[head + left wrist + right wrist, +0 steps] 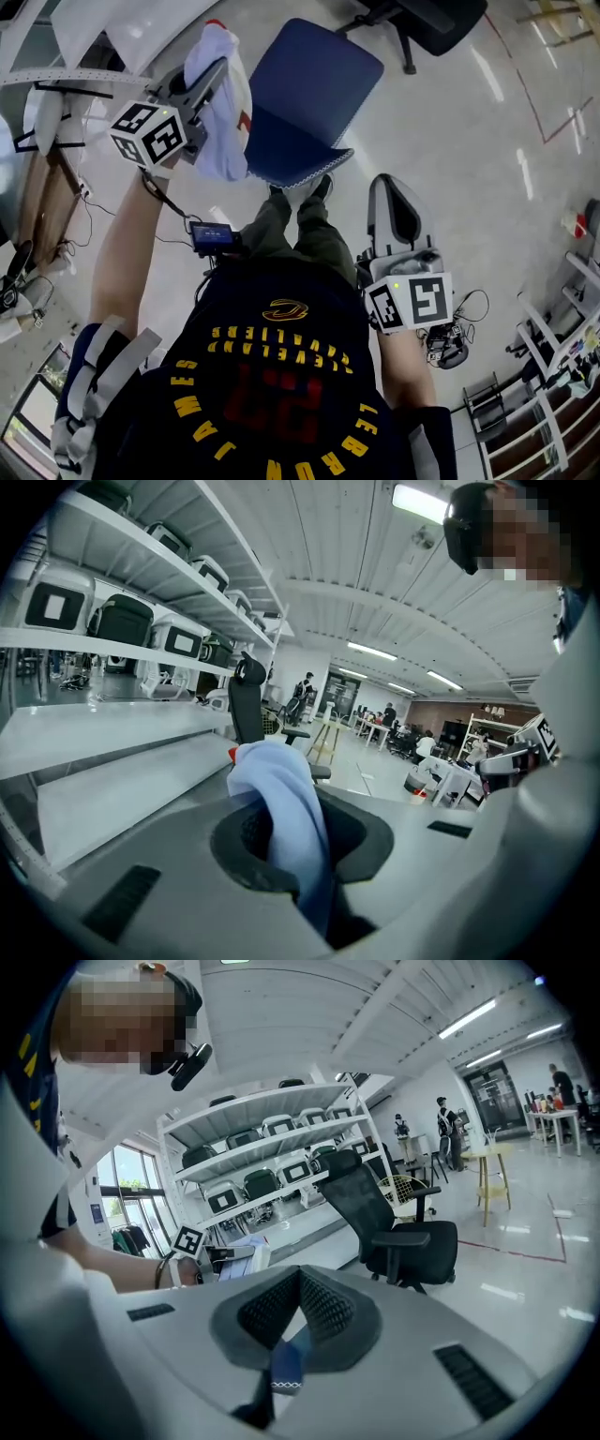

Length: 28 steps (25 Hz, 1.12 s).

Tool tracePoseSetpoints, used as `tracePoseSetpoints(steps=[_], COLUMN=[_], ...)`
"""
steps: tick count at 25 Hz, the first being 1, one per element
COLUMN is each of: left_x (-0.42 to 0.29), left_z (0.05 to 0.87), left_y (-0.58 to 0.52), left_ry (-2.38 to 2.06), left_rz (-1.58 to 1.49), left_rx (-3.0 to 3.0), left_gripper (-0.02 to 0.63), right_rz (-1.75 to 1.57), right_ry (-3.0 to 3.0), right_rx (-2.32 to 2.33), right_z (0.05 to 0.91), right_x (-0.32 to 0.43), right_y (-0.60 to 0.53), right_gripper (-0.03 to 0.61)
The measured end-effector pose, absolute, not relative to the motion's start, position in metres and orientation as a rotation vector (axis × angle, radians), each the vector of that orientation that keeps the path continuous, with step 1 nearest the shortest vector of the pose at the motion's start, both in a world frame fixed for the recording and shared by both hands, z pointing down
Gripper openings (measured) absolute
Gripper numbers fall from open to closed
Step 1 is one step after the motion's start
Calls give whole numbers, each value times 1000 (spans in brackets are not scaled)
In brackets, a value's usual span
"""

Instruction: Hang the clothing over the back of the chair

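My left gripper [208,82] is shut on a white garment [223,112] with a red detail. It holds the garment bunched just left of the blue chair [305,89], partly over the chair's left edge. In the left gripper view the pale cloth [281,794] runs up between the jaws of the left gripper [295,832]. My right gripper [396,214] hangs lower to the right of the chair, apart from it, shut and empty. In the right gripper view the right gripper [300,1283] has its pads meeting, and a strip of the blue chair's stitched edge [288,1370] shows below them.
A black office chair [427,21] stands beyond the blue one. Shelves with white cases [112,621] run along the left, above a table edge [56,169]. A metal rack [544,394] stands at the lower right. My shoes [302,192] are right by the chair.
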<state>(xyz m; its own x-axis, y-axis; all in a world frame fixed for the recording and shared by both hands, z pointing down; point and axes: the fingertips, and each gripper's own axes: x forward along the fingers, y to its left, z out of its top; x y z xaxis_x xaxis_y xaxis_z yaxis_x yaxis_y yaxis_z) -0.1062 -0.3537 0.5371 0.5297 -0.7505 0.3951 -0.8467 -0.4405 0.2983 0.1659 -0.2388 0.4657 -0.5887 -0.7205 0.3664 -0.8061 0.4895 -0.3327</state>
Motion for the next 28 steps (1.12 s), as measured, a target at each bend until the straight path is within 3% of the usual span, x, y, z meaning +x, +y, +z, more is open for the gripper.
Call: tracePoseSetpoints(steps=[25, 28], left_x=[-34, -34], left_z=[689, 704], left_y=[-346, -340], left_ry=[-739, -695], left_rz=[940, 1100], left_rx=[2296, 2263], left_gripper=[40, 65], right_rz=[892, 889], right_ry=[-2373, -2367], right_rx=[1524, 1550], right_z=[503, 498], right_x=[171, 175], right_y=[-195, -193], right_gripper=[-2, -2])
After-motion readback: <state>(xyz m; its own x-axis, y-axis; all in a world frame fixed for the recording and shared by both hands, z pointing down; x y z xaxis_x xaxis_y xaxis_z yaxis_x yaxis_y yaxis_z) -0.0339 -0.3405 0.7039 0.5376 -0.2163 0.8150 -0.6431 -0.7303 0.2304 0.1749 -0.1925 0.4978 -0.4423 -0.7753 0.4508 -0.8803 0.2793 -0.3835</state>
